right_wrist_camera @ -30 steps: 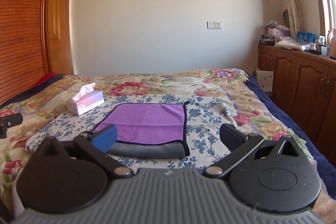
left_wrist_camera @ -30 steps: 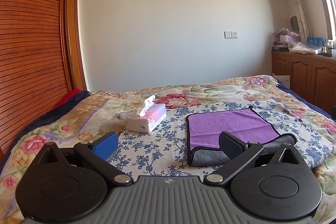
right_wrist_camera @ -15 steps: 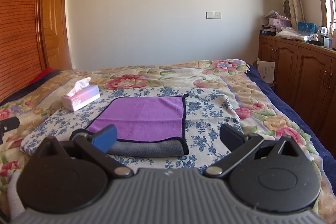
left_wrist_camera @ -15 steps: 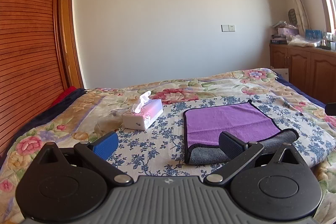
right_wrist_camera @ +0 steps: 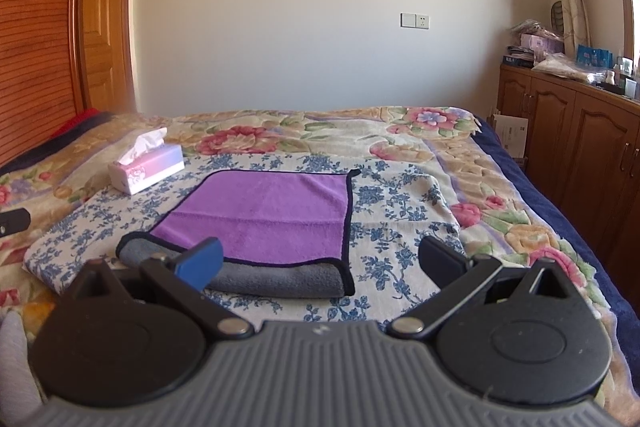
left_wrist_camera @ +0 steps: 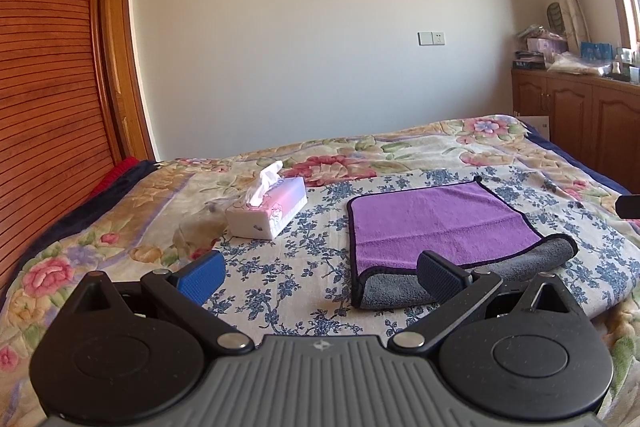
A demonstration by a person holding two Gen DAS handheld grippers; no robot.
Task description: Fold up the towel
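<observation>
Centre-frame on the bed (right_wrist_camera: 460, 163), the towel (right_wrist_camera: 272, 211) lies purple side up, its near edge rolled back grey. Both my left gripper (left_wrist_camera: 320, 277) and right gripper (right_wrist_camera: 320, 259) hang spread wide, holding nothing, flanking that near edge to pinch its corners.

I am not finding any readable text or numbers. The tissue box (left_wrist_camera: 267, 213) is showing only a pink printed picture, too small to read.
</observation>
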